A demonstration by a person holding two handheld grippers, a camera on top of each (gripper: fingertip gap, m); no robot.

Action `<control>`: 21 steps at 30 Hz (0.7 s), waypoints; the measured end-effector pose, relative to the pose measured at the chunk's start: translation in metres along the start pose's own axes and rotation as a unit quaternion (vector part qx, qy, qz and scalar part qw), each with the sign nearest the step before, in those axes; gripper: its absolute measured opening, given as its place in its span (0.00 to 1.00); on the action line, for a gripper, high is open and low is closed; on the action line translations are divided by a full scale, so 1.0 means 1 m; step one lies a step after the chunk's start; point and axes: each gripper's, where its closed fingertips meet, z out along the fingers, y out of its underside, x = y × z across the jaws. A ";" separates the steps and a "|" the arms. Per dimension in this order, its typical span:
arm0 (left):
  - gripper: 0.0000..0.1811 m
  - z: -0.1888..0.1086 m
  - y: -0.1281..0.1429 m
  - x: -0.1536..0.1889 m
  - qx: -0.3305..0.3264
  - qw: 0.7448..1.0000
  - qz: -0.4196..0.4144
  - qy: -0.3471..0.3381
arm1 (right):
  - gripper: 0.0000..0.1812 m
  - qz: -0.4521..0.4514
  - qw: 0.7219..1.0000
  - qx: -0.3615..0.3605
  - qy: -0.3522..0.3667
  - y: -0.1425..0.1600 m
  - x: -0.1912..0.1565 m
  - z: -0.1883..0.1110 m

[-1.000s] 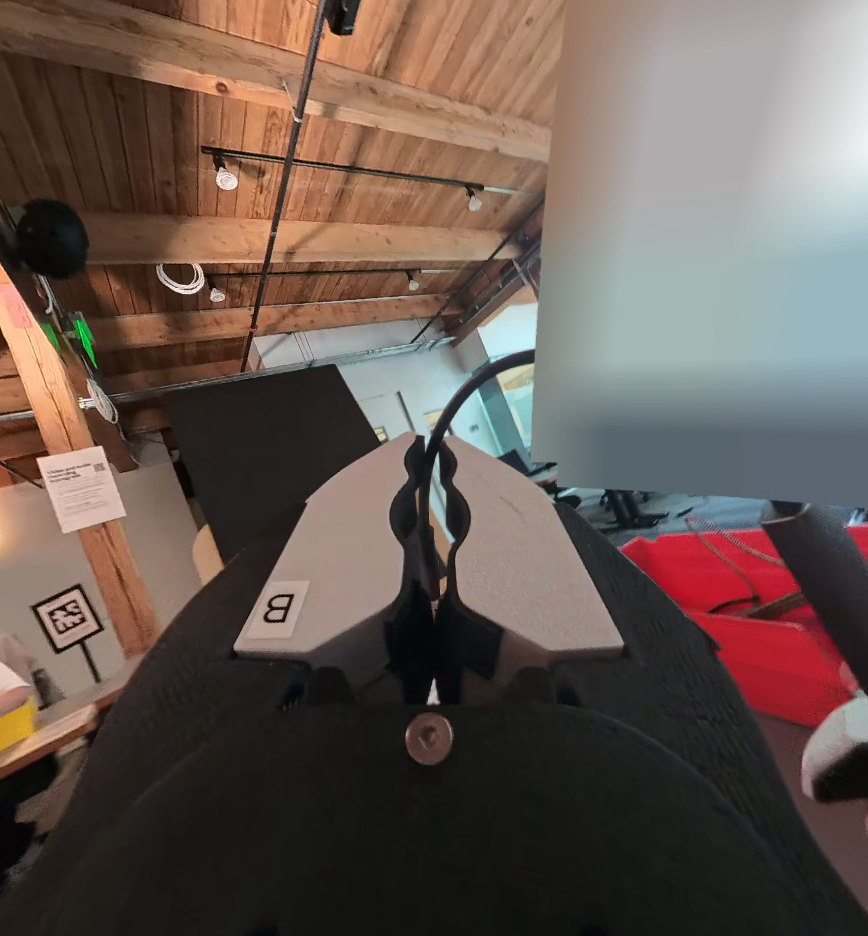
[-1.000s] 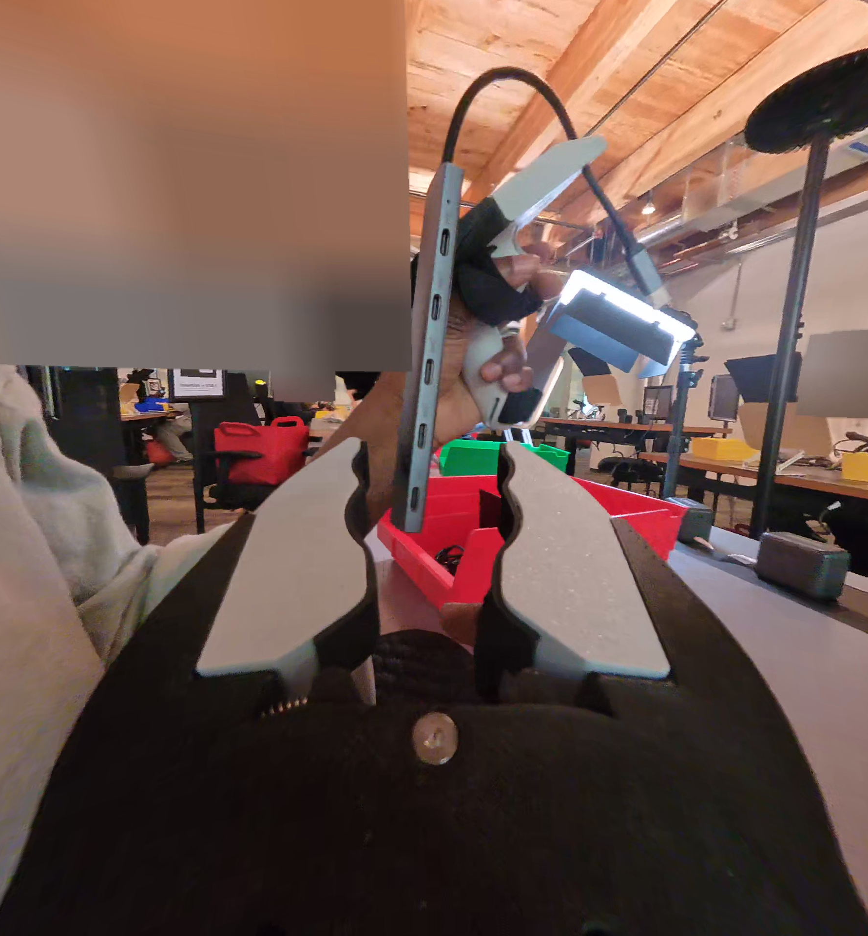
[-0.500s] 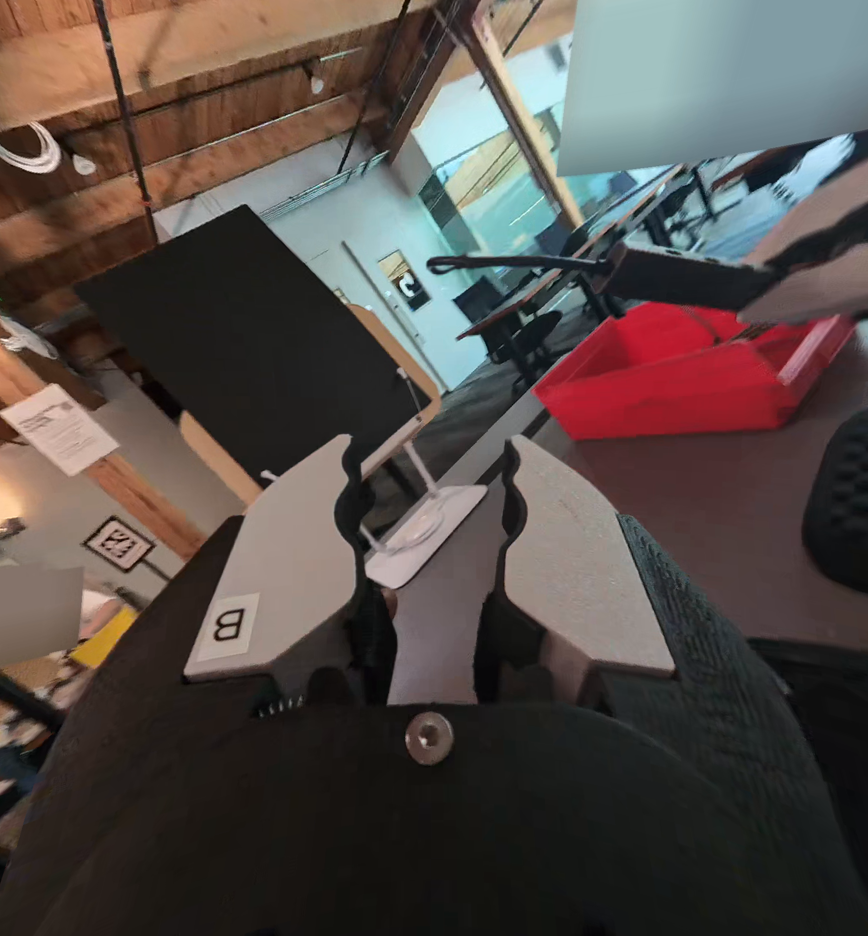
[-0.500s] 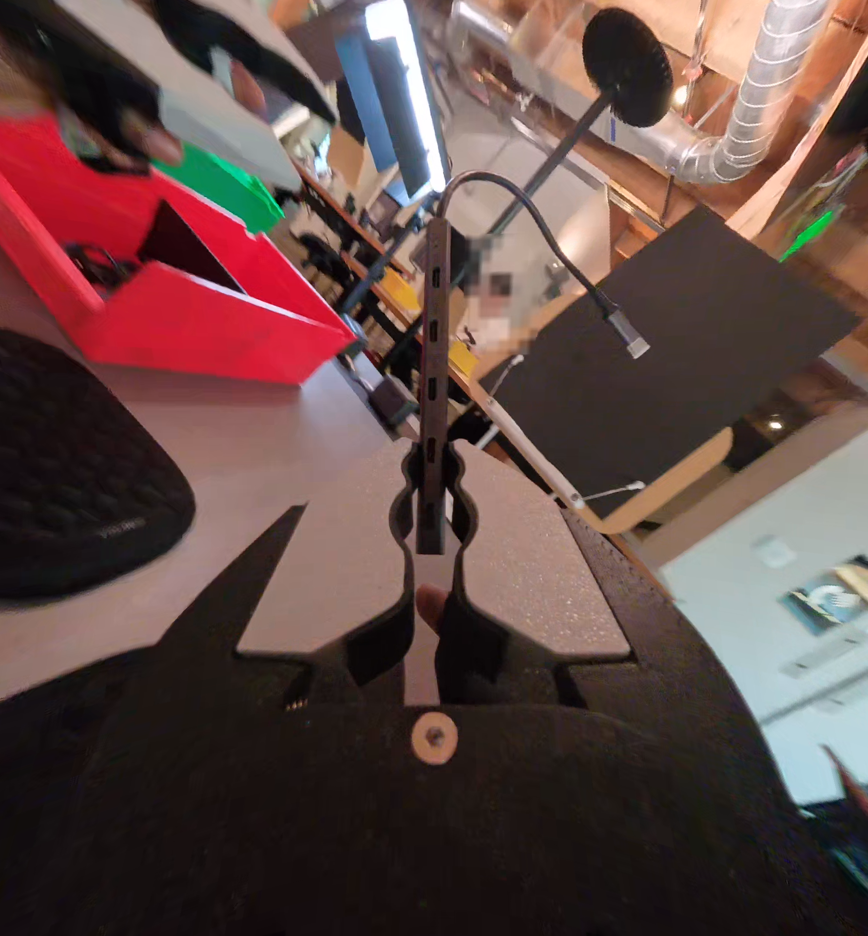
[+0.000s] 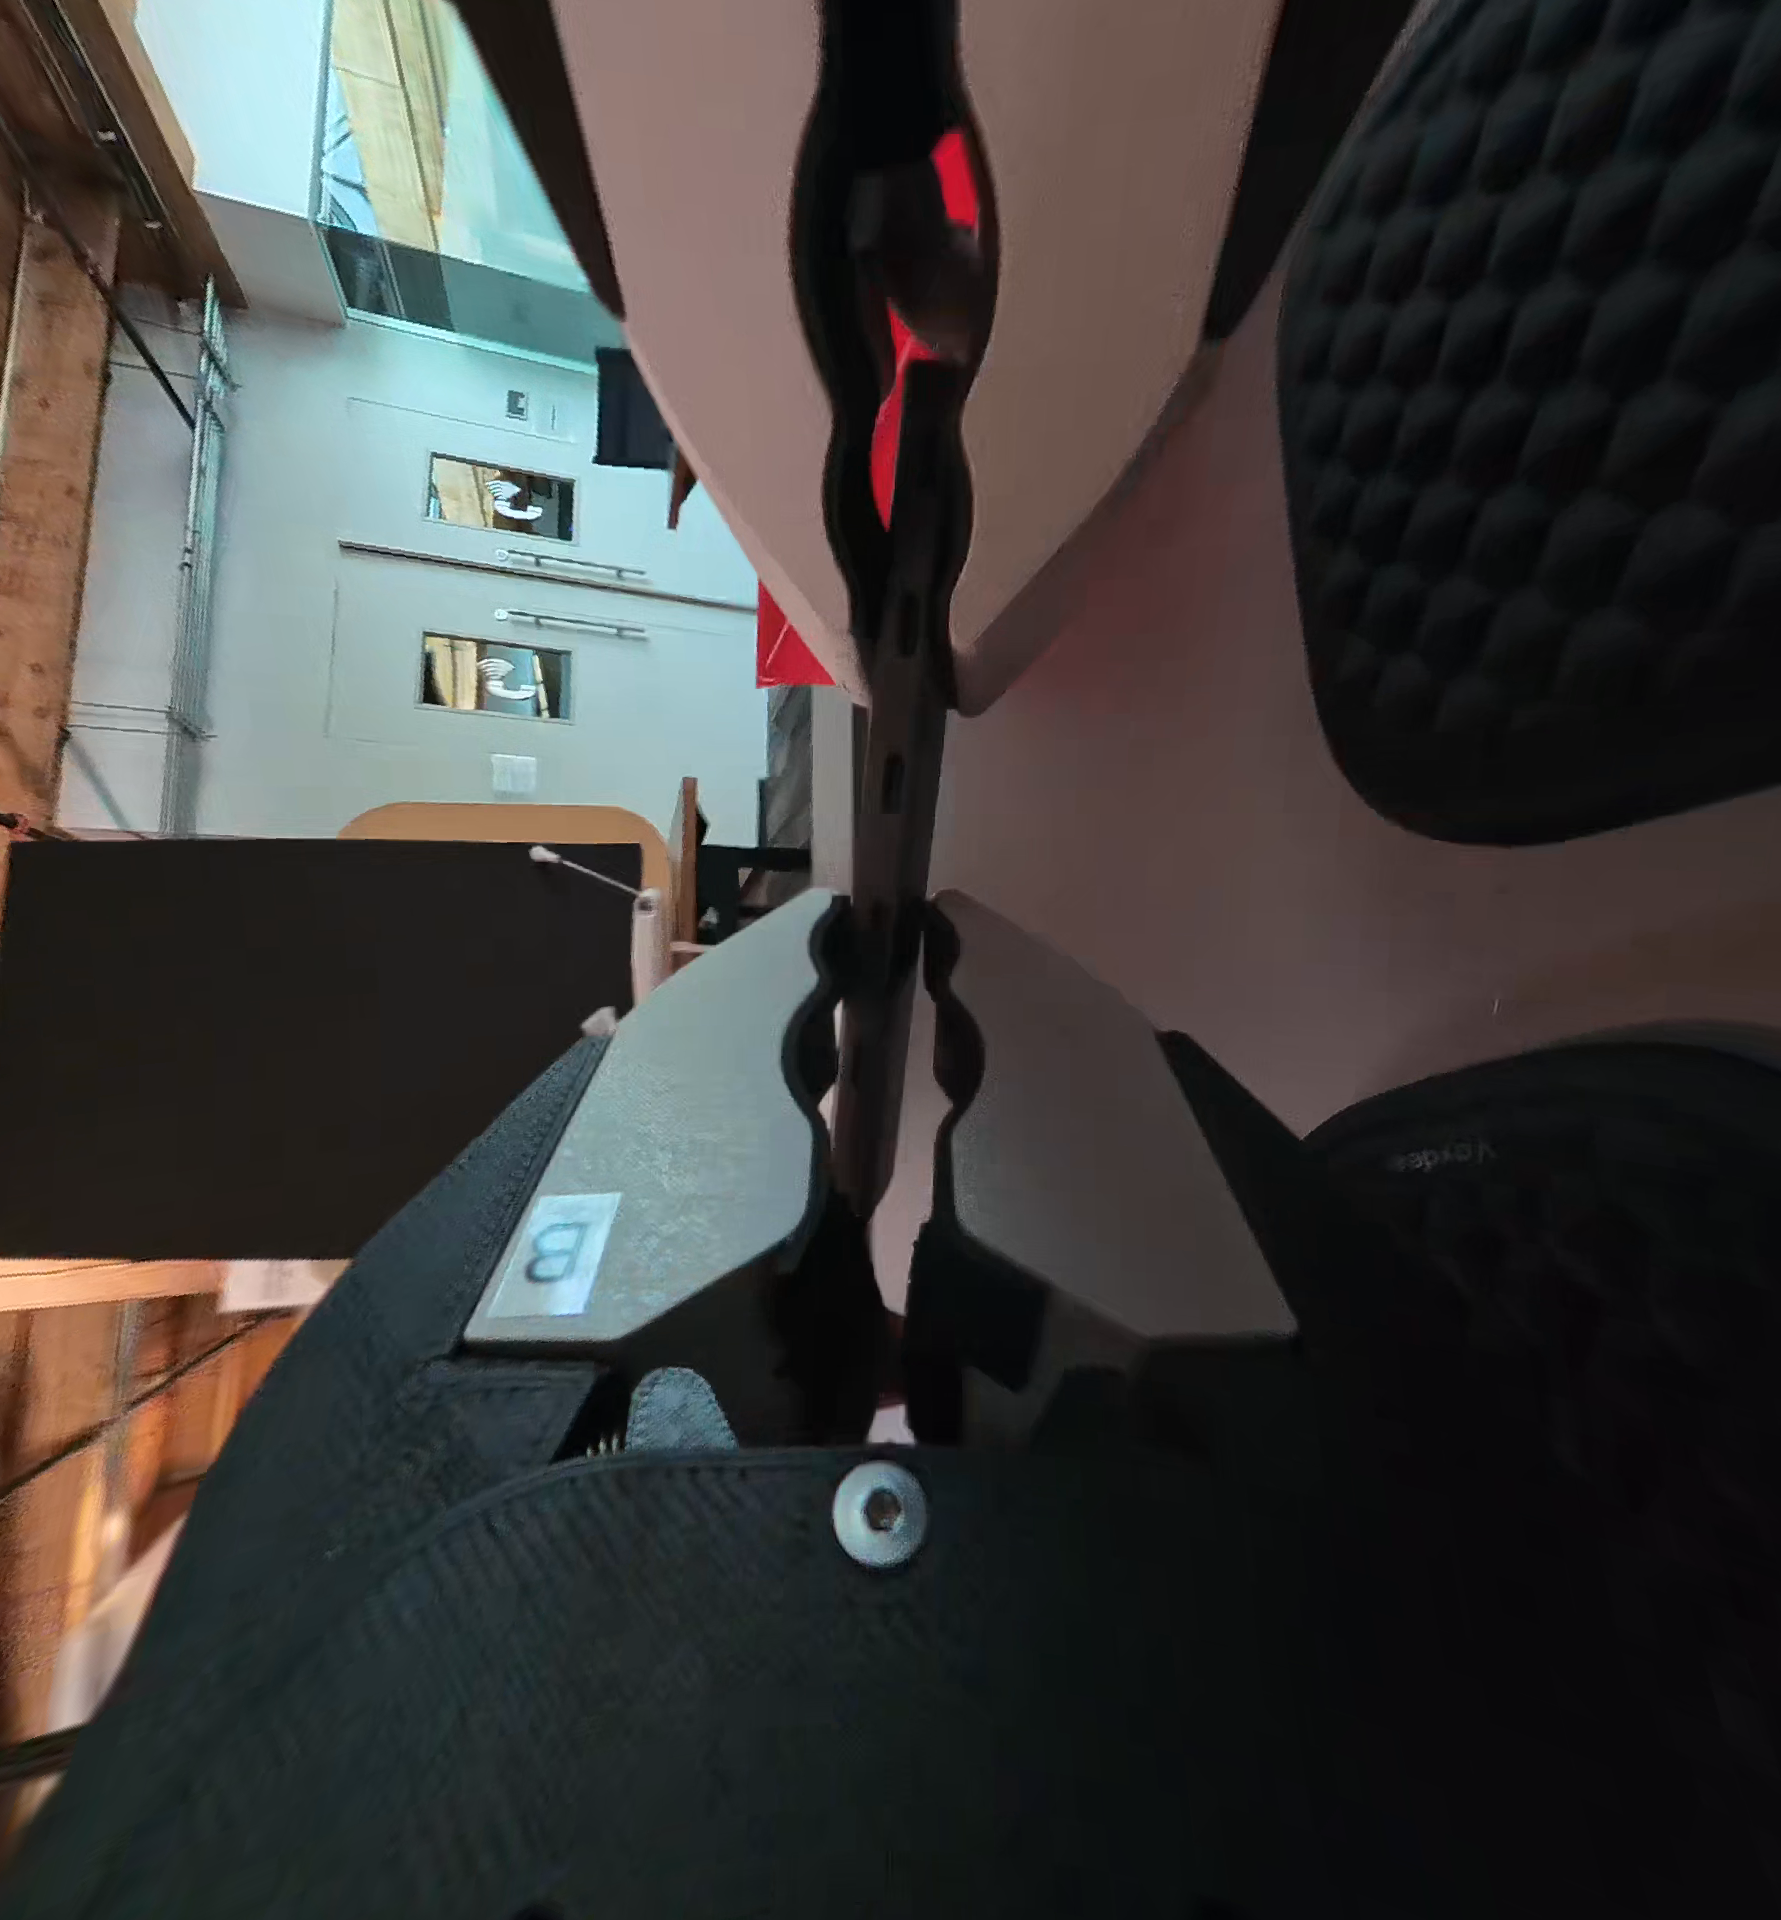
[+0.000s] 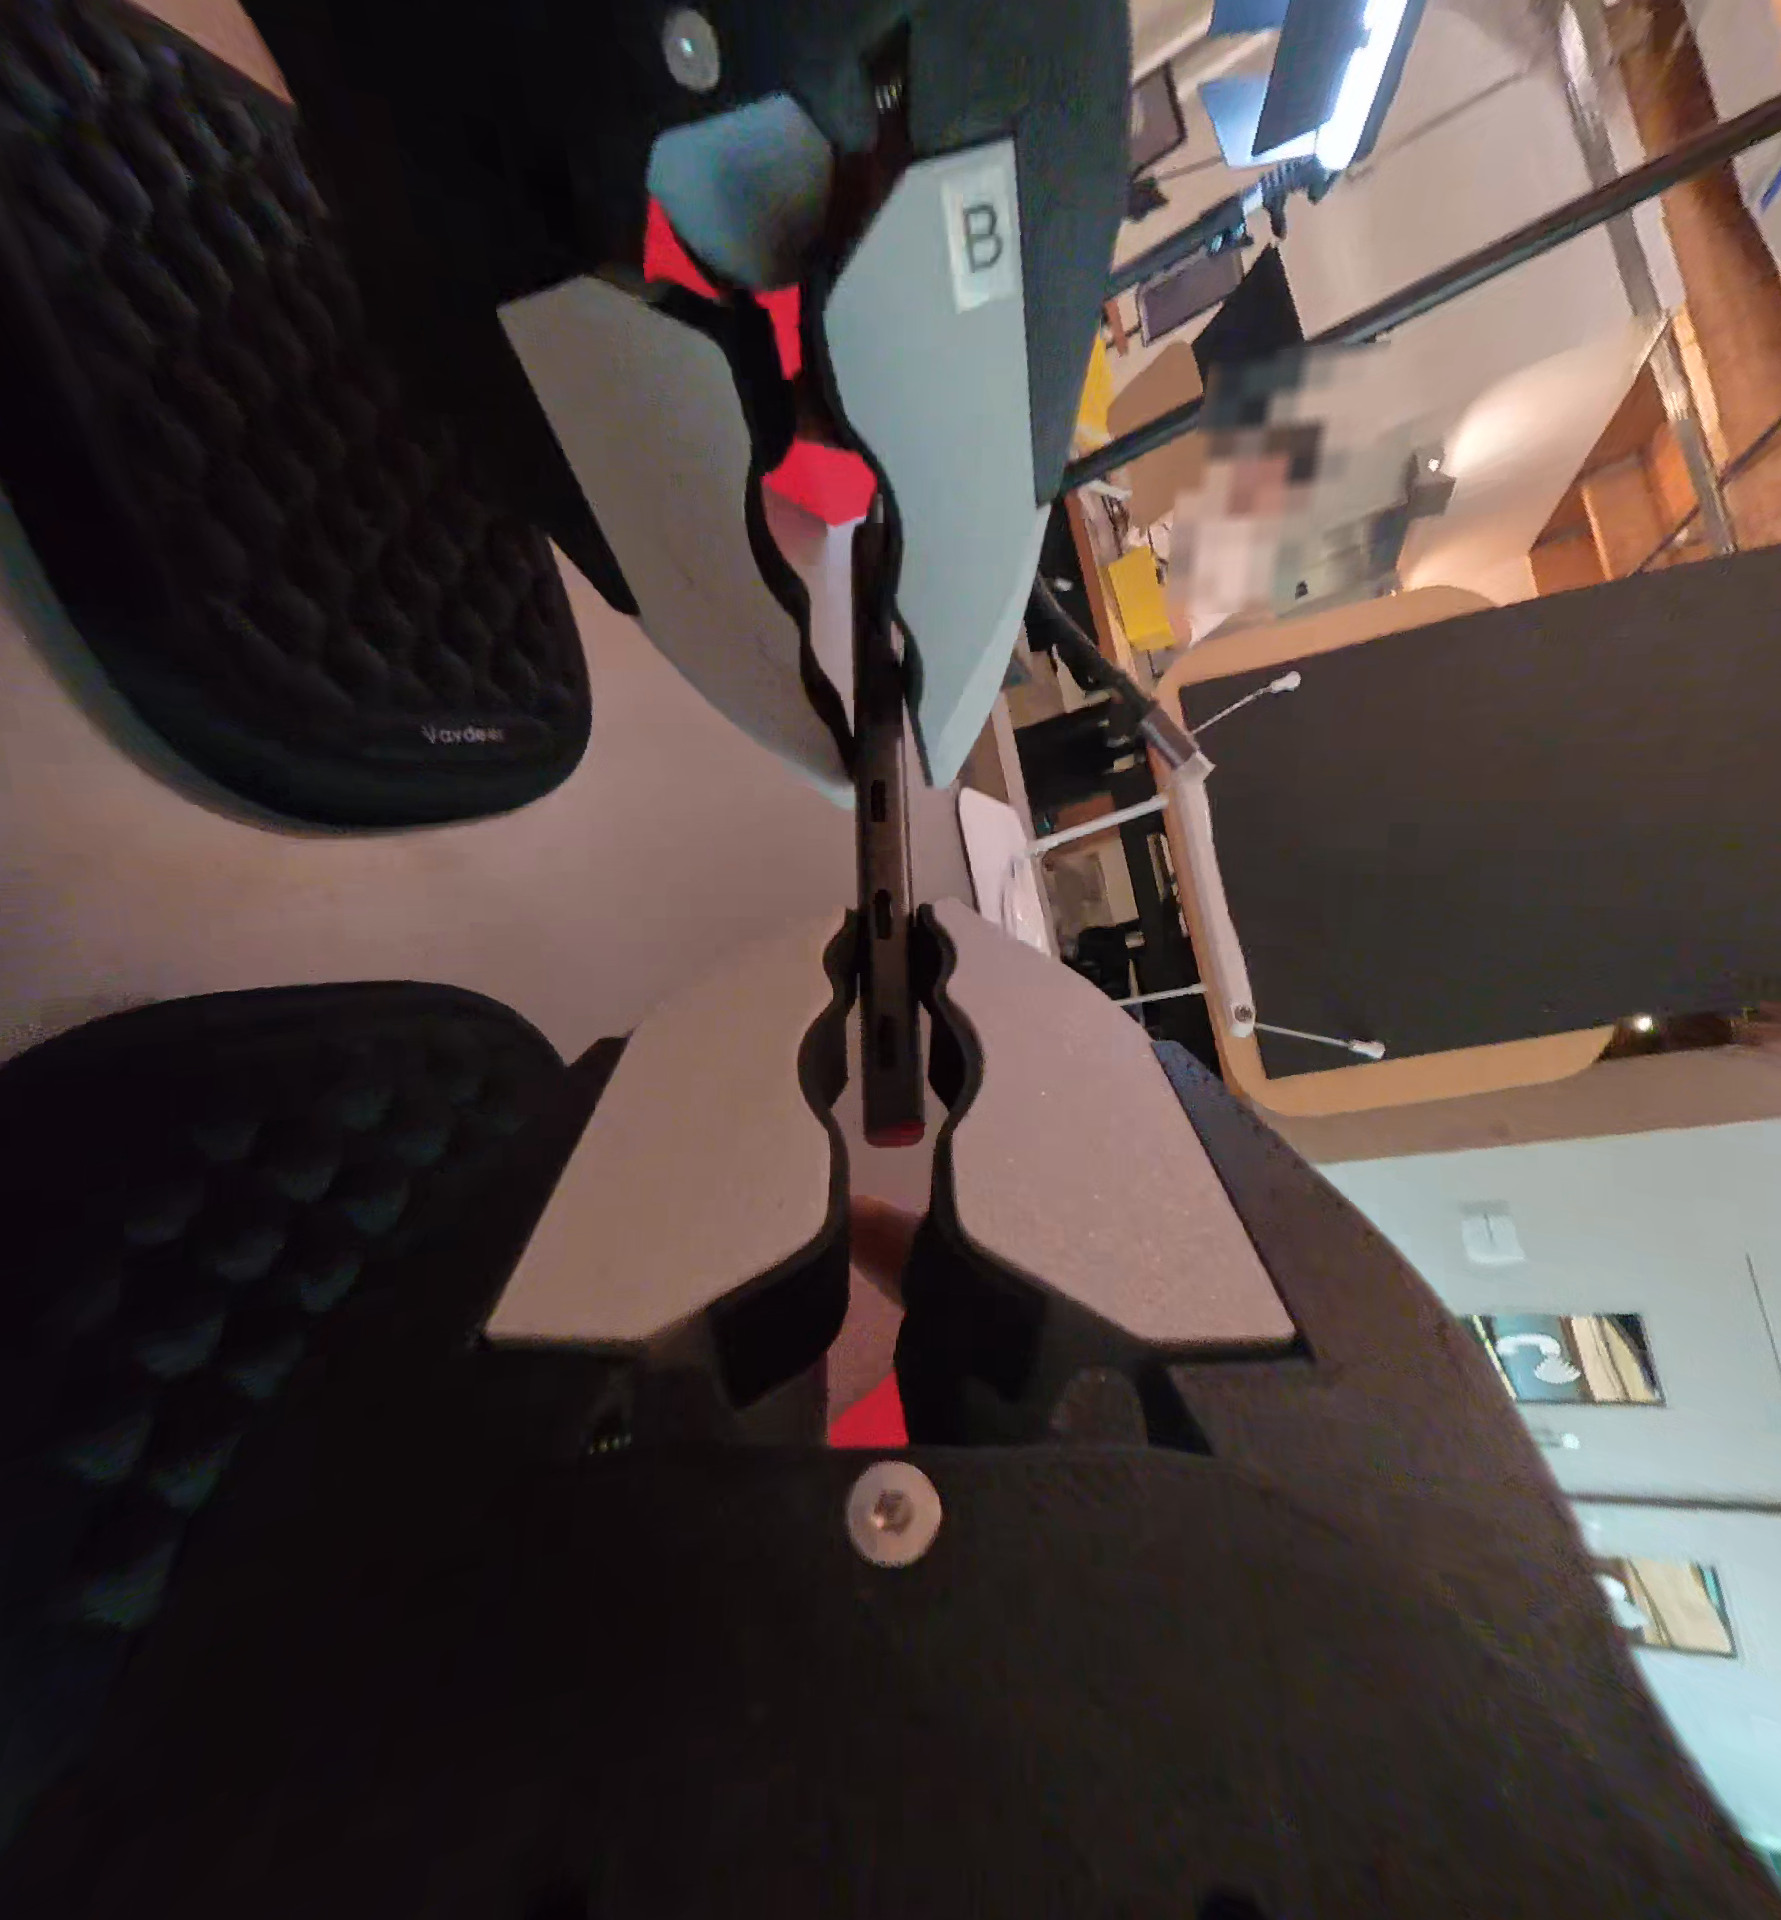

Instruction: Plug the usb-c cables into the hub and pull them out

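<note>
The grey usb-c hub (image 5: 901, 748) is a slim bar with several ports along its edge, held in the air between both grippers. My left gripper (image 5: 881, 920) is shut on one end. My right gripper (image 5: 907, 675) comes from the opposite side and is shut on the other end. In the right wrist view the hub (image 6: 888, 997) sits between my right gripper's (image 6: 886, 920) tips, and my left gripper (image 6: 881, 764) clamps the far end. The hub's own black cable (image 6: 1083, 644) trails right and ends in a loose silver plug (image 6: 1168, 740). No other cable is visible.
Two black dimpled pads (image 5: 1592, 416) (image 5: 1592, 1299) lie on the grey table (image 5: 1125, 831) beside the grippers. A red bin (image 6: 813, 483) shows through the finger gaps. A black board on a white stand (image 6: 1540, 810) stands past the table edge. Less than 4 cm separates the two grippers' tips.
One second ago my left gripper held the hub's cable and the right was open. The right then shut on the hub while the left opened. Now the left is shut on it too.
</note>
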 end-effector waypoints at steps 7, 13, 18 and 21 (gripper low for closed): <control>0.05 -0.030 -0.027 0.000 0.218 0.942 -0.242 0.075 | 0.14 0.187 0.915 0.357 0.031 -0.055 0.037 -0.054; 0.04 -0.043 -0.040 0.007 0.309 0.893 -0.306 0.117 | 0.18 0.302 0.821 0.480 -0.071 -0.063 0.029 -0.064; 0.05 -0.033 -0.023 0.017 0.254 0.922 -0.268 0.121 | 0.05 0.230 0.882 0.406 -0.069 -0.055 0.017 -0.052; 0.07 -0.023 -0.011 0.017 0.219 0.932 -0.271 0.099 | 0.04 0.151 0.928 0.336 -0.057 -0.047 0.009 -0.043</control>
